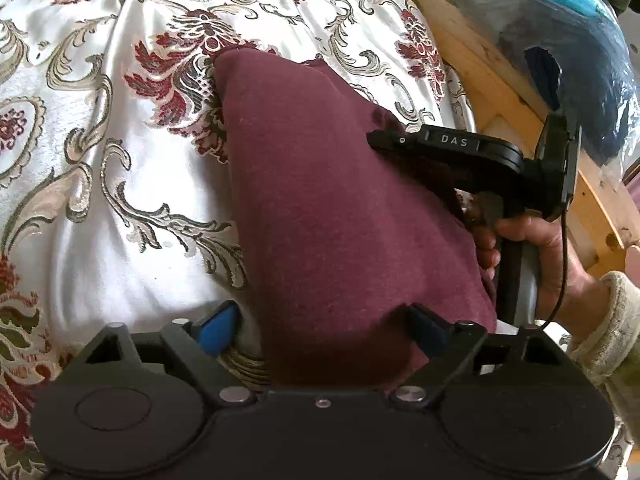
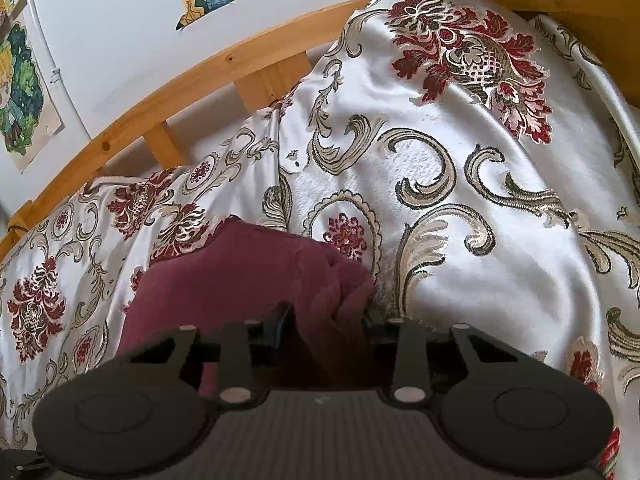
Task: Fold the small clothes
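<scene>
A maroon garment (image 1: 332, 216) lies on the white bedspread with red and gold floral pattern (image 1: 80, 152). My left gripper (image 1: 320, 328) is open, its blue-padded fingers (image 1: 218, 330) spread wide at the garment's near edge, cloth draped between them. My right gripper (image 1: 384, 142) shows in the left wrist view, reaching in from the right, closed on the garment's right edge. In the right wrist view the right gripper (image 2: 326, 320) pinches bunched maroon cloth (image 2: 248, 276) between its fingers.
A wooden bed frame (image 1: 492, 80) runs along the right, and also behind the bed in the right wrist view (image 2: 192, 80). A plastic bag of blue items (image 1: 576, 52) sits beyond it. A white wall with posters (image 2: 24, 92) stands behind.
</scene>
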A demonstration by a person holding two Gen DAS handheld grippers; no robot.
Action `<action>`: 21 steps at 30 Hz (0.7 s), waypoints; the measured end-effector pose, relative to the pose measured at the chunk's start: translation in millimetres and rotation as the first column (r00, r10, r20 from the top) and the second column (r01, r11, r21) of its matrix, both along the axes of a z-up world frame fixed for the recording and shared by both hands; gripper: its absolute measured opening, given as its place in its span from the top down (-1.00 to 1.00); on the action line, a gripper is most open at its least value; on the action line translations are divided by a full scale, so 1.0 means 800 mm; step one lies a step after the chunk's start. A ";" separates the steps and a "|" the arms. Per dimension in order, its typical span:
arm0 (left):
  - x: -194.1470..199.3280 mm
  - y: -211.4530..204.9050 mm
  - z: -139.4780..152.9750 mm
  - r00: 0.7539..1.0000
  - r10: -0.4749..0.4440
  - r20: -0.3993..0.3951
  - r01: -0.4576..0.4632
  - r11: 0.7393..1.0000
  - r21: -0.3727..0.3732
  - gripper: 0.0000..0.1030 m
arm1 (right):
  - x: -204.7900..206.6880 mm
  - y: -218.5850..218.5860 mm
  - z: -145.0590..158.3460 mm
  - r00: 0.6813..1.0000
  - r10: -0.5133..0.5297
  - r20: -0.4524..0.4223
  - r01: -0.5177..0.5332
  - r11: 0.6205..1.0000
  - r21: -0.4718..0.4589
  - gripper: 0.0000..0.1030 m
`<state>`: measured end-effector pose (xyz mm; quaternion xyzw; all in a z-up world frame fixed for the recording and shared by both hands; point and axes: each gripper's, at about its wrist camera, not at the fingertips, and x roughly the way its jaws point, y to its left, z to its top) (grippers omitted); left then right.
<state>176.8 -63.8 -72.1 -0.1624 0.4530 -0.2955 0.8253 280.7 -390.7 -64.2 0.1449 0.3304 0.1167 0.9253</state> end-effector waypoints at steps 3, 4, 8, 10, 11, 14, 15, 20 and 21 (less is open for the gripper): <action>0.004 0.002 -0.002 1.000 -0.010 -0.029 0.009 0.999 -0.036 -0.52 | -0.003 0.001 0.001 1.000 0.002 0.008 -0.002 1.000 -0.010 0.33; 0.005 0.002 -0.003 0.999 -0.011 -0.041 0.009 0.999 -0.047 -0.50 | -0.004 0.002 0.002 1.000 0.001 0.010 -0.001 1.000 -0.011 0.34; 0.006 0.003 -0.003 0.999 -0.013 -0.046 0.011 0.998 -0.054 -0.42 | -0.006 0.004 0.003 1.000 0.000 0.017 0.001 1.000 -0.016 0.41; 0.005 0.003 -0.002 0.999 -0.014 -0.041 0.012 0.999 -0.050 -0.35 | -0.007 0.005 0.003 1.000 0.003 0.022 -0.002 1.000 -0.020 0.50; 0.004 0.004 -0.001 0.999 -0.015 -0.037 0.013 0.999 -0.047 -0.30 | -0.008 0.007 0.004 1.000 0.007 0.026 -0.006 1.000 -0.025 0.56; 0.004 0.004 0.002 0.999 -0.011 -0.035 0.010 0.999 -0.042 -0.25 | -0.013 0.012 0.007 0.999 0.022 0.046 -0.020 0.998 -0.057 0.62; 0.004 0.004 0.002 0.999 -0.008 -0.038 0.006 0.999 -0.043 -0.25 | -0.014 0.013 0.008 0.998 0.026 0.050 -0.022 0.998 -0.063 0.63; 0.001 0.003 0.005 1.000 -0.006 -0.021 0.006 1.000 -0.030 -0.14 | -0.018 0.014 0.012 0.997 0.027 0.067 -0.023 0.997 -0.067 0.65; 0.000 0.002 0.007 1.000 -0.007 -0.015 0.007 1.000 -0.025 -0.10 | -0.019 0.014 0.014 0.997 0.027 0.073 -0.022 0.997 -0.071 0.66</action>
